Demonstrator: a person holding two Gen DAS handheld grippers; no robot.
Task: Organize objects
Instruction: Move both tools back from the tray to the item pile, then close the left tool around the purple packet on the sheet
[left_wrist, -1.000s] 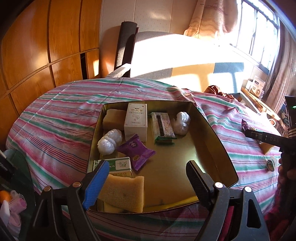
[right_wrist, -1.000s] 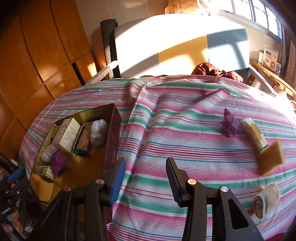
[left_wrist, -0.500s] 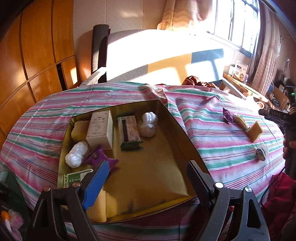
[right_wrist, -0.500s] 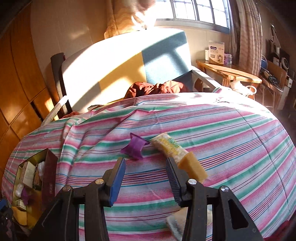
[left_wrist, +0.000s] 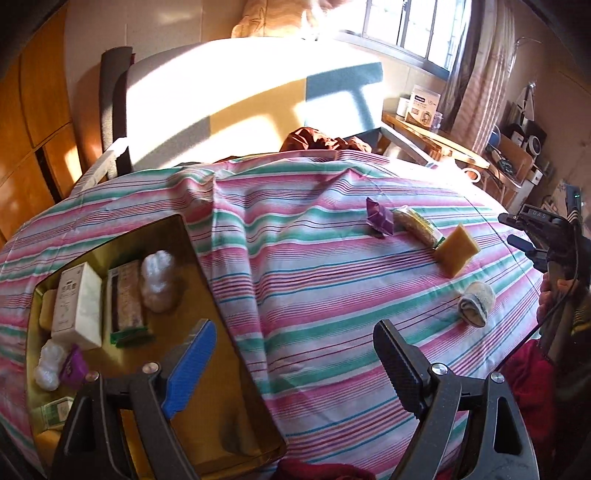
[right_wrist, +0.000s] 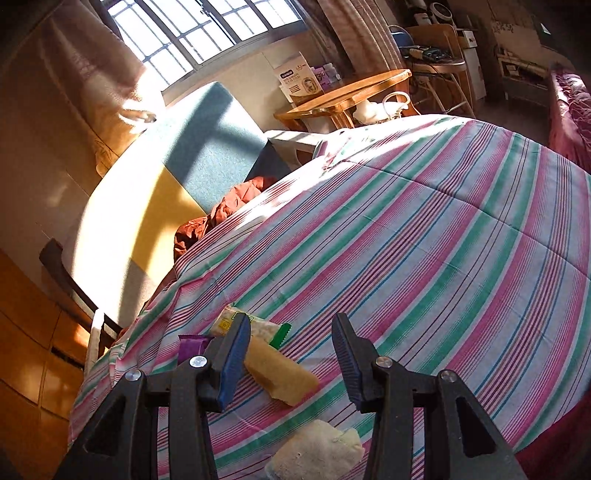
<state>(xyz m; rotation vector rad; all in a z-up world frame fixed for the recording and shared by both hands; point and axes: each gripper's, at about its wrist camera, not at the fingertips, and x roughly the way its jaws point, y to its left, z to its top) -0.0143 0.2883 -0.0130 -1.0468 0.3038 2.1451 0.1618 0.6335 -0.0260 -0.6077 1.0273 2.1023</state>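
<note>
Sponge low centre in the right wrist view, lying on the striped cloth just ahead of the right gripper, jaws parted and empty. Fetching step, I'd say: close in and pinch. Left gripper gapes wide, empty, at bottom beside the gold tin. White box inside carries print, unreadable.

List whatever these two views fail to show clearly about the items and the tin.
- Left wrist view: the tin near end and green box are hidden behind the left gripper.
- Right wrist view: the purple packet is mostly behind a finger of the right gripper; the rolled cloth is cut off by the bottom edge.
</note>
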